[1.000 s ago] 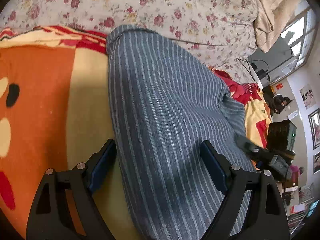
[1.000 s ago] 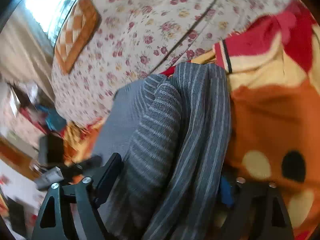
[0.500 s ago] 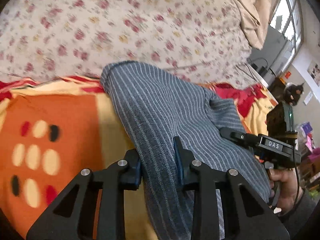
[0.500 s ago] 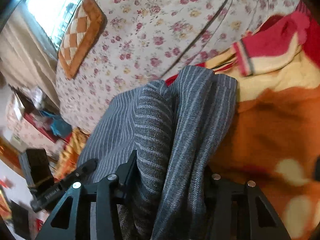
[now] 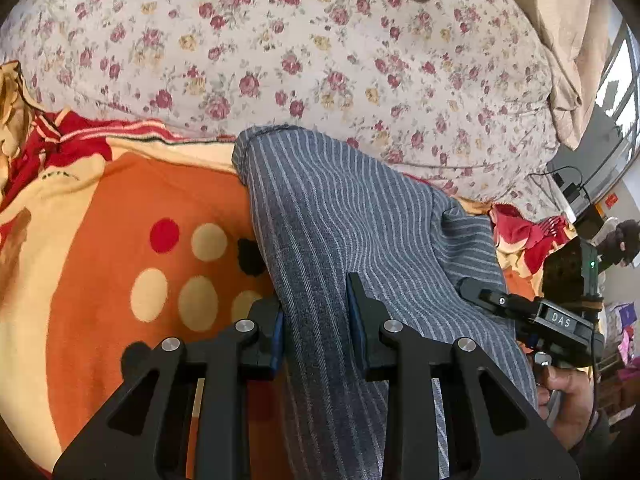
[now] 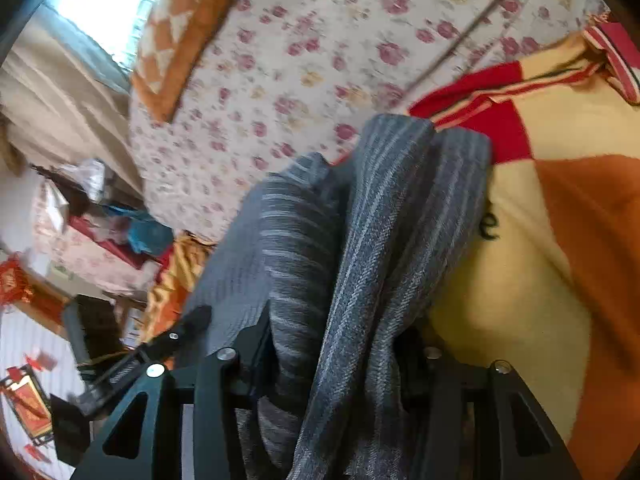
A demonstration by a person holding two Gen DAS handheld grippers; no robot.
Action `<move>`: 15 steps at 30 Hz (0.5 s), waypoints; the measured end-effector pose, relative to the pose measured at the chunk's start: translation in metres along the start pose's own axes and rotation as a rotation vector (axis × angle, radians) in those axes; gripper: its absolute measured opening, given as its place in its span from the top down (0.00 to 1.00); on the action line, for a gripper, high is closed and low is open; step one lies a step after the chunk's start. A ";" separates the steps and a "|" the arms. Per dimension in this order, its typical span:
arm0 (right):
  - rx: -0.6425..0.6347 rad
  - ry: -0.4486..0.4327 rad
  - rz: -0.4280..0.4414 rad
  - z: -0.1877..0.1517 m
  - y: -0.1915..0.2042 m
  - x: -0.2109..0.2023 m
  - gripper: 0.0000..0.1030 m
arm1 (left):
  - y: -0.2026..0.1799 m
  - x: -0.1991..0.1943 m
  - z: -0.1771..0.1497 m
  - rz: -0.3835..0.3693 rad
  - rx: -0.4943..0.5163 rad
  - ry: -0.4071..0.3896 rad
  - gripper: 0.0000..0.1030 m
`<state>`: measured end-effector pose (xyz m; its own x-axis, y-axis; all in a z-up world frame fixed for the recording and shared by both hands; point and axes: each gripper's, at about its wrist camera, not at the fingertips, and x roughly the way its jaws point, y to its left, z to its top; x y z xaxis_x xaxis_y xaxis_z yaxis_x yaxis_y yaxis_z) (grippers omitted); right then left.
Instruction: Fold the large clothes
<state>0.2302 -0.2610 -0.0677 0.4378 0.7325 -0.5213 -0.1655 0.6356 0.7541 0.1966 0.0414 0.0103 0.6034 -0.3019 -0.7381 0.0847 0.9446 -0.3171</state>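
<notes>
Left wrist view: the striped grey garment [image 5: 344, 216] runs from the upper centre of the frame down to the bottom edge, lying over an orange and cream blanket [image 5: 120, 208] with a floral quilt [image 5: 320, 48] behind it.
Left gripper [image 5: 316, 320]: jaws drawn close together and clamped on a bunched fold of the grey cloth, low in the middle of the frame; the blue pads press the fabric from both sides.
Right gripper, from the left view: its black body [image 5: 532, 316] shows at the right edge, held by a hand [image 5: 568, 396], reaching into the garment's right side.
Right wrist view: the same garment [image 6: 360, 240] fills the centre as several stacked, rumpled layers rising toward the quilt [image 6: 320, 40]; this frame is blurred.
Right gripper [image 6: 340, 352]: jaws about half spread and easing apart, with a thick bundle of layers between them; the cloth fills the gap and the fingers look pressed against it.
Garment's place: on the blanket, its far hem at the edge of the quilt, its near end gathered in both grippers.
Done so far, as I judge: the cloth is already doubled lengthwise into a long narrow strip, and both near corners are gripped.
Left to do, as I judge: carry the gripped end over toward the far hem to halve the length, lay it flat, then smooth the lumpy layers on the right side.
Risk: the thick right-hand bundle may slip as those jaws widen.
</notes>
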 end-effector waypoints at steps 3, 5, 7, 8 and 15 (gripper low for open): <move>0.019 0.003 -0.034 0.003 0.002 -0.005 0.47 | -0.003 0.010 -0.003 0.061 0.023 0.040 0.67; 0.028 -0.028 -0.086 0.007 0.007 -0.018 0.47 | -0.003 0.010 -0.003 0.074 0.017 0.043 0.66; 0.049 -0.138 -0.126 0.008 0.012 -0.049 0.47 | 0.002 0.000 -0.002 0.075 -0.008 0.018 0.66; 0.055 -0.175 -0.141 0.008 0.013 -0.061 0.47 | 0.004 -0.008 -0.001 0.080 -0.022 -0.010 0.66; -0.419 -0.274 -0.318 -0.014 0.107 -0.067 0.51 | -0.008 -0.057 -0.004 0.018 0.002 -0.226 0.66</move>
<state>0.1706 -0.2385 0.0425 0.7262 0.4363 -0.5313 -0.2991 0.8963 0.3273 0.1585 0.0506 0.0525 0.7673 -0.2484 -0.5912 0.0738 0.9500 -0.3034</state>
